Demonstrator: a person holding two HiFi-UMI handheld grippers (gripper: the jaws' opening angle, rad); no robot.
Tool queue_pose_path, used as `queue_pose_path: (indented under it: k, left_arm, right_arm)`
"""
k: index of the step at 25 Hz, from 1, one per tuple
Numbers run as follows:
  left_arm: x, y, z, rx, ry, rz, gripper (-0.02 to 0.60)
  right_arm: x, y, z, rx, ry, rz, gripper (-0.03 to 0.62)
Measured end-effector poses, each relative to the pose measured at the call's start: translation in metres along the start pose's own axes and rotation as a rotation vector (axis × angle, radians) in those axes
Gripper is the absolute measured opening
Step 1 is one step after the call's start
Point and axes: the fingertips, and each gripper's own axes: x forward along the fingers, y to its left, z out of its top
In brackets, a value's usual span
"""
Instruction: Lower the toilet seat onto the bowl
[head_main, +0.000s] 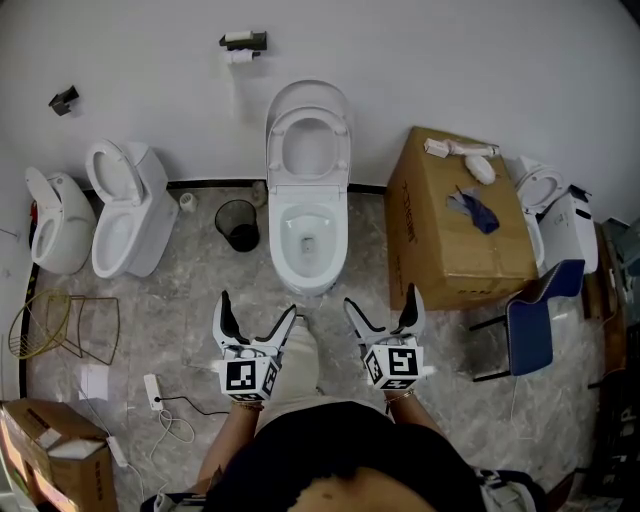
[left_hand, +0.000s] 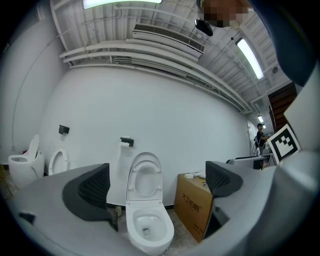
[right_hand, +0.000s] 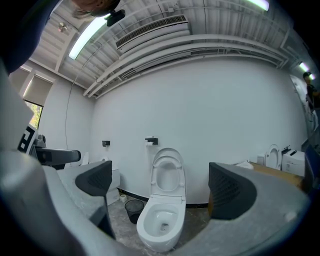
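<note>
A white toilet stands against the far wall, its bowl (head_main: 307, 240) open. Its seat (head_main: 309, 148) and lid are raised upright against the wall, seat (left_hand: 143, 181) in front of the lid; the seat (right_hand: 168, 178) shows likewise in the right gripper view. My left gripper (head_main: 258, 319) is held open in front of the bowl, a little to its left, well short of it. My right gripper (head_main: 384, 311) is open too, slightly right of the bowl. Neither gripper holds or touches anything.
A large cardboard box (head_main: 455, 225) stands right of the toilet, a black waste bin (head_main: 239, 224) left of it. Two more toilets (head_main: 125, 210) stand at far left. A blue chair (head_main: 530, 325) is at right, a wire rack (head_main: 60, 325) and cables on the floor at left.
</note>
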Motion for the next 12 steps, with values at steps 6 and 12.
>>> queue_pose_path:
  k: [6,12]
  left_arm:
    - [0.032,0.012,0.001,0.012,0.006,-0.009,0.566]
    - [0.074,0.028,0.003,0.022,0.024,-0.02,0.566]
  right_arm:
    - [0.032,-0.008,0.003,0.0,-0.004,-0.014,0.583]
    - [0.076,-0.017,0.006,0.003,0.005,-0.026,0.583]
